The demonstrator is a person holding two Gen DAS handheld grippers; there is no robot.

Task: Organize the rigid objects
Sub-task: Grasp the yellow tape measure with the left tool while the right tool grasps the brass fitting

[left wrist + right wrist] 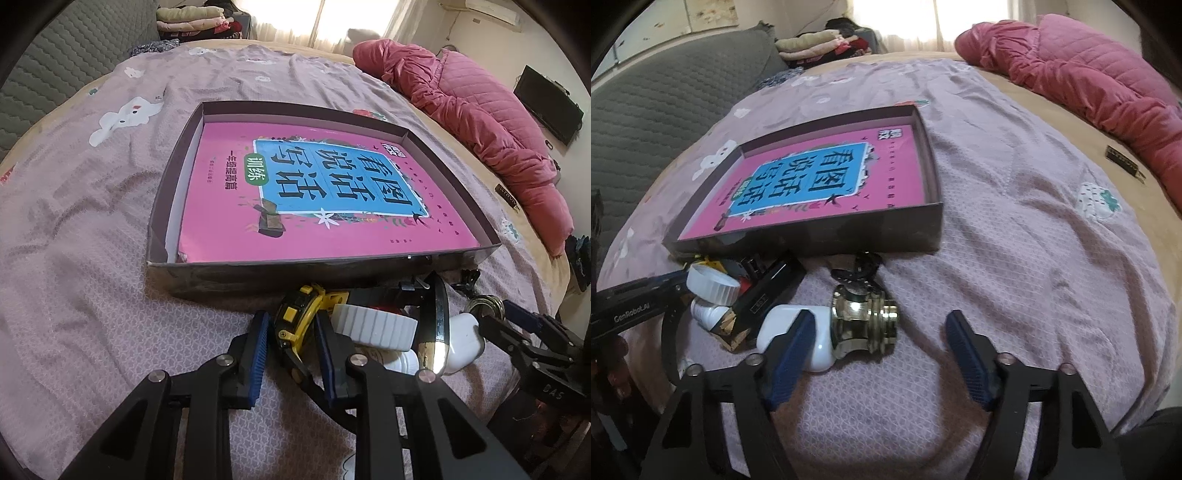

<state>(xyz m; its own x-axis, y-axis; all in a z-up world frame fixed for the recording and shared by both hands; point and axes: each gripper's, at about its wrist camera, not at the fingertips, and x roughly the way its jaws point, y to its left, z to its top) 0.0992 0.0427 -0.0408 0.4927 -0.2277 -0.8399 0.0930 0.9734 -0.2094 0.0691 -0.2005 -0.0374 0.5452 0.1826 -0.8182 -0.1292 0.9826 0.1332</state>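
Left gripper (pixel 290 332) fingers clamp the chunky yellow watch (pixel 295 317); right gripper (pixel 879 334) fingers apart.

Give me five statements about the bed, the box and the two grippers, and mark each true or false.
1. The left gripper is shut on the yellow watch. True.
2. The box holds a pink book. True.
3. The right gripper grips the brass fitting. False: its jaws stand apart, the fitting only ahead of them.
4. The white cap lies inside the box. False: it lies on the bedspread in front of the box.
5. A red quilted coat lies beyond the box. True.
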